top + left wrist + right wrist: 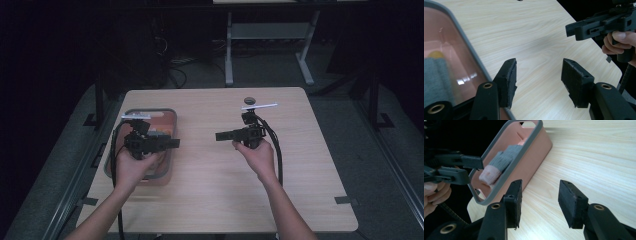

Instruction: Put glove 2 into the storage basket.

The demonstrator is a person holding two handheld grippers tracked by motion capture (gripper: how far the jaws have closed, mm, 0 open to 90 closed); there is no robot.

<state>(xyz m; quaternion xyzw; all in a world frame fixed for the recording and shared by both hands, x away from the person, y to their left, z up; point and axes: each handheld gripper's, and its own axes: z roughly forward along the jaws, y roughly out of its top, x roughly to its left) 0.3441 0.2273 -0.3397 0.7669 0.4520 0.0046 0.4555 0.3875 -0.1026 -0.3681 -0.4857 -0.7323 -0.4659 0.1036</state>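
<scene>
The left gripper hangs over the pink bin at the table's left edge, its jaws parted with nothing but bare wood between them. The right gripper sits well apart near mid-table, pointing toward the bin, likewise released and empty. Inside the bin lies a grey sock with a pale pink toe (and what may be a yellowish item beside it, too blurred to name).

Left tongs, right tongs: parted, empty, facing.
</scene>
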